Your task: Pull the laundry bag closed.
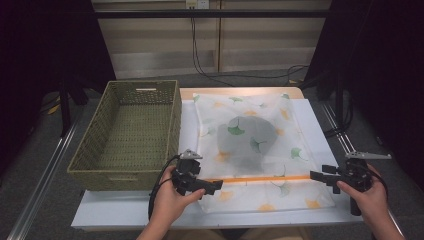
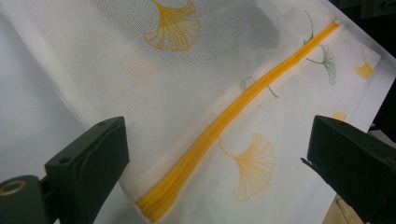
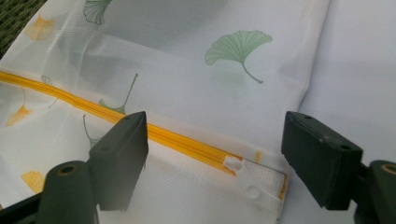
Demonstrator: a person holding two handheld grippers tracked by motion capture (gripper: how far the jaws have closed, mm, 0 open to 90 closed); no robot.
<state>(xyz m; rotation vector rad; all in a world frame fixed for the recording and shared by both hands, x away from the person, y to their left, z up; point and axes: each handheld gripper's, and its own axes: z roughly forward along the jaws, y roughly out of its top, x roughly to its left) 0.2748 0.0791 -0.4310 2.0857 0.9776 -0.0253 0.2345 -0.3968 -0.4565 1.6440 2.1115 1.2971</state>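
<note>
both grippers [image 1: 212,186] [image 1: 316,175] low, jaws spread wide apart.

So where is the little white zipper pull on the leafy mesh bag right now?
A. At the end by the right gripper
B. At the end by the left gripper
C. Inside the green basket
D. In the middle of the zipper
A: in the right gripper view the white zipper pull sits at the end of the orange zipper, between the open jaws of the right gripper.
</note>
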